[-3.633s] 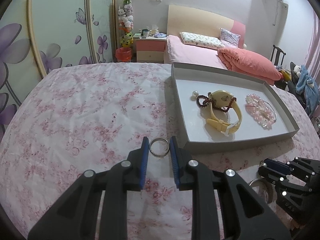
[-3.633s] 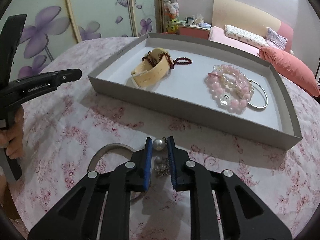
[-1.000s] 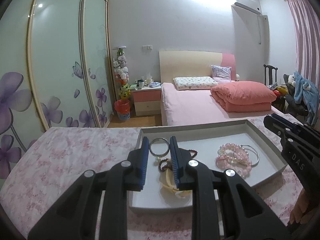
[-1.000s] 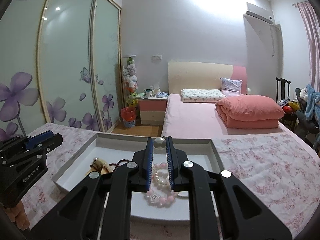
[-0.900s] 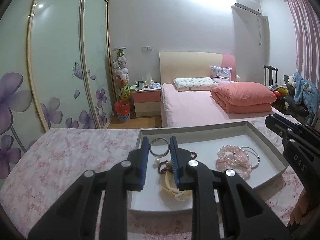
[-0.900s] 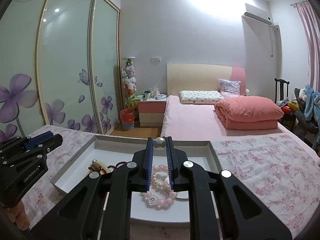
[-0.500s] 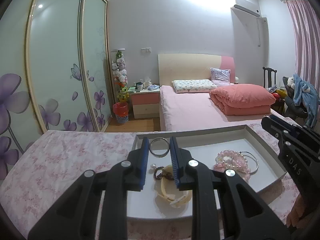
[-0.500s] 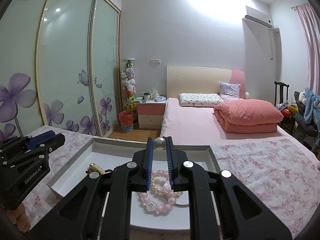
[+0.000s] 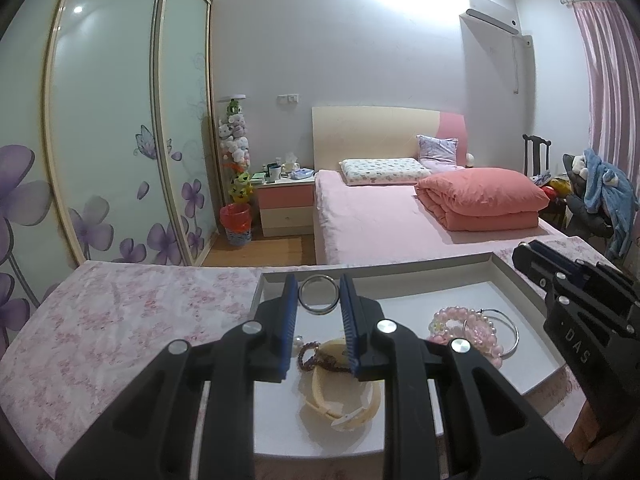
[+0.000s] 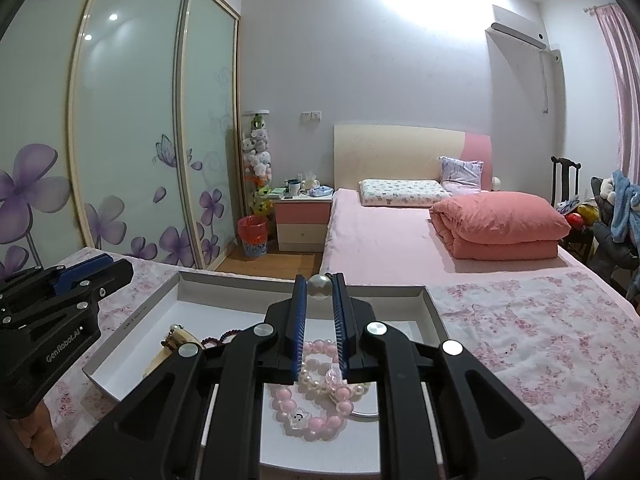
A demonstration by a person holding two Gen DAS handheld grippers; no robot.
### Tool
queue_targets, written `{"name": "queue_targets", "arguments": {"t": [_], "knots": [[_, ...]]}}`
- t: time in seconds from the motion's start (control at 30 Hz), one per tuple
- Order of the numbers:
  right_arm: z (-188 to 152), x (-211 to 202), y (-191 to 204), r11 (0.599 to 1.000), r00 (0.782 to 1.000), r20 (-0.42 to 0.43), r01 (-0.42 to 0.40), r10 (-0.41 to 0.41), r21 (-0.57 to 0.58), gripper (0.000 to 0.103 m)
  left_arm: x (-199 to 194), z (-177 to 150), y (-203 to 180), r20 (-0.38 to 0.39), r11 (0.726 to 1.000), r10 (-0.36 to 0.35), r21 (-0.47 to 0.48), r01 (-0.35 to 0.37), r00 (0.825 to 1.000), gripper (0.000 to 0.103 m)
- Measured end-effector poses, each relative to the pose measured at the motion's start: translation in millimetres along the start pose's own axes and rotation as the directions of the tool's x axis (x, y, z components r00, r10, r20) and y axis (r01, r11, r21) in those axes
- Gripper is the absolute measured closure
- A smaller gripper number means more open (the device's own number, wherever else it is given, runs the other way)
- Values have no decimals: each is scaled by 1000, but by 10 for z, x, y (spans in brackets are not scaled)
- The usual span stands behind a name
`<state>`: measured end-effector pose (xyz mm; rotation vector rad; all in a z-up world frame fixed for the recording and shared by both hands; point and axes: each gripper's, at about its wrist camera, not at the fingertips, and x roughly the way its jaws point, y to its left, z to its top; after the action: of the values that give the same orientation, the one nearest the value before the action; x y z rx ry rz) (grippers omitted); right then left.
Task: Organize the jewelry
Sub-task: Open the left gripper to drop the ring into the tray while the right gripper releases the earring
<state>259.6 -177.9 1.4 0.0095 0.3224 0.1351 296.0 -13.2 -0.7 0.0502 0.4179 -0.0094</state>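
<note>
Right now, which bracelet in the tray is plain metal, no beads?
The thin silver bangle at the tray's right side, partly under the pink bead bracelets; the dark bead string lies left.

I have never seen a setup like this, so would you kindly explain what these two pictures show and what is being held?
There is no robot here. A person holds a handheld two-finger gripper in each hand, and each gripper carries a wide-angle camera looking forward along its fingers. One picture comes from the left gripper, the other from the right gripper; each also glimpses the other gripper at its edge.

The left one is shut on a metal ring. The right one is shut on a pearl. Both hover over a shallow grey tray on a flowered cloth. In the tray lie a cream watch, a dark bead bracelet, pink bead bracelets and a thin bangle. A bed stands behind.
</note>
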Motion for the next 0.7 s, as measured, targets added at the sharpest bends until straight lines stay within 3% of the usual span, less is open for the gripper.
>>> {"name": "queue_targets", "arguments": {"t": [0.53, 0.6, 0.63, 0.7], "knots": [[-119, 340, -65, 997, 988, -147, -43, 52, 60, 88, 344, -33, -2, -69, 999, -41, -6, 41, 997, 81], [-138, 358, -68, 996, 985, -160, -54, 65, 71, 81, 373, -38, -20, -76, 999, -45, -5, 44, 996, 81], [-142, 361, -67, 996, 984, -163, -56, 67, 73, 71, 383, -40, -25, -79, 999, -45, -5, 45, 996, 81], [-147, 343, -79, 995, 985, -158, -57, 69, 83, 60, 416, -39, -26, -85, 999, -47, -5, 47, 995, 81]]}}
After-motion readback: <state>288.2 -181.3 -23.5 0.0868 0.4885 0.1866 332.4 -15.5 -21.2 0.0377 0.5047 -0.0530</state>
